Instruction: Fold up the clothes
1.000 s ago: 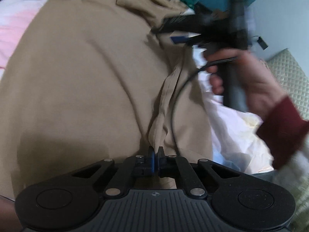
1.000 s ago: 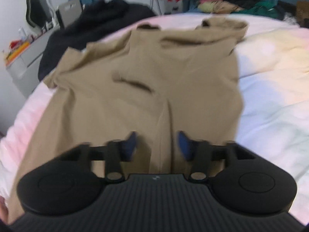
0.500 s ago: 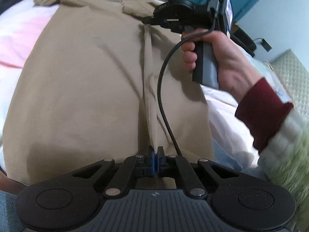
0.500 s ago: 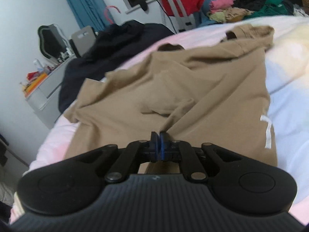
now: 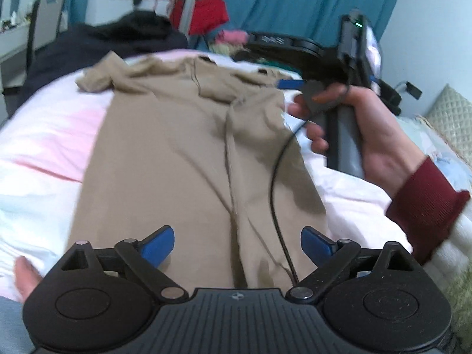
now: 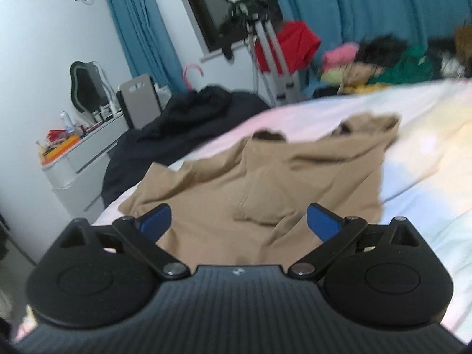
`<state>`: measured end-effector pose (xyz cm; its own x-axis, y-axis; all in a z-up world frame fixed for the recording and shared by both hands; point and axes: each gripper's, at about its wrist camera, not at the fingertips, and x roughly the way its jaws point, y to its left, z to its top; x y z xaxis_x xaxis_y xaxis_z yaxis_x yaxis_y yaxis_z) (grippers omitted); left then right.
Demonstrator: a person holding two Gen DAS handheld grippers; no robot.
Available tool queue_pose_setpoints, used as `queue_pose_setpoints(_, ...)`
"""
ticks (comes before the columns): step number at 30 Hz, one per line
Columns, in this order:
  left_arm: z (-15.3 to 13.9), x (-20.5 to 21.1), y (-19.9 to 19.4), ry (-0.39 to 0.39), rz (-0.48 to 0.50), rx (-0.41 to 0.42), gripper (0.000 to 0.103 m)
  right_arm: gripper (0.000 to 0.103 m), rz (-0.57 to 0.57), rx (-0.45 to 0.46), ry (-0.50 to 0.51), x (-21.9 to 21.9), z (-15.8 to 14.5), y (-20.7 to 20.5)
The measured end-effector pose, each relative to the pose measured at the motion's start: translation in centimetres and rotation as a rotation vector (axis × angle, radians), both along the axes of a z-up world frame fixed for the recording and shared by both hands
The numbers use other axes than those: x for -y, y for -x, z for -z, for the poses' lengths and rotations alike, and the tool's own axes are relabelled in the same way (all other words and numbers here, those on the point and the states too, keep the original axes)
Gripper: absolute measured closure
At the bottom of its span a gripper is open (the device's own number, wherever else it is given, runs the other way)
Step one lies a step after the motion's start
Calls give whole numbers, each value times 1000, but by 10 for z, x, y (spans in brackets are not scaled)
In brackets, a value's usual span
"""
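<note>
A tan garment lies spread lengthwise on the bed, with a raised fold line running down its middle. My left gripper hovers open over the near hem, with nothing between its blue fingers. In the left wrist view, a hand in a dark red cuff holds the right gripper above the garment's right edge. From the right wrist view the same tan garment shows rumpled sleeves at the far end, and my right gripper stands open just above the cloth.
The bed sheet is pale pink and white. A dark blanket is heaped at the bed's far left. Beyond it are a white dresser with clutter, a pile of clothes, a red garment on a stand and blue curtains.
Both grippers were shut on the garment's centre fold half a second ago. Both have let go and now stand open. The cloth has dropped back flat, and both grippers have lifted.
</note>
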<state>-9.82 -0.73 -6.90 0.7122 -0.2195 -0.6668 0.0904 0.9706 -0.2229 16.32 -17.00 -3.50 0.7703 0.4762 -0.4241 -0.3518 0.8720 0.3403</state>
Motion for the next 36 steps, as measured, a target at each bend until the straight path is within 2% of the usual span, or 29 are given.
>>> queue_pose_setpoints(4, -13, -6, 17, -20, -23, 40, 8, 3, 50, 60, 20, 10, -24, 16)
queue_pose_setpoints(7, -19, -12, 26, -6, -32, 67, 7, 3, 72, 82, 13, 20, -33, 34)
queue_pose_setpoints(12, -31, -34, 36, 62, -127, 86, 7, 3, 108, 118, 0, 38, -47, 64)
queue_pose_setpoints(17, -39, -55, 15, 132, -215, 93, 7, 3, 98, 130, 1, 46, -42, 110)
queue_pose_setpoints(25, -78, -43, -25, -14, -217, 218, 5, 3, 101, 135, 4, 48, -18, 176)
queue_pose_setpoints(27, -81, -42, -27, -7, -206, 252, 3, 3, 114, 143, 13, 46, -17, 180)
queue_pose_setpoints(29, -82, -40, -35, -4, -201, 249, 3, 3, 127, 157, 7, 46, -18, 180)
queue_pose_setpoints(31, -87, -35, -47, -18, -193, 238, 3, 3, 139, 169, 1, 46, -19, 179)
queue_pose_setpoints(36, -102, -25, -65, -64, -150, 293, 3, 3, 153, 163, 2, 45, -15, 176)
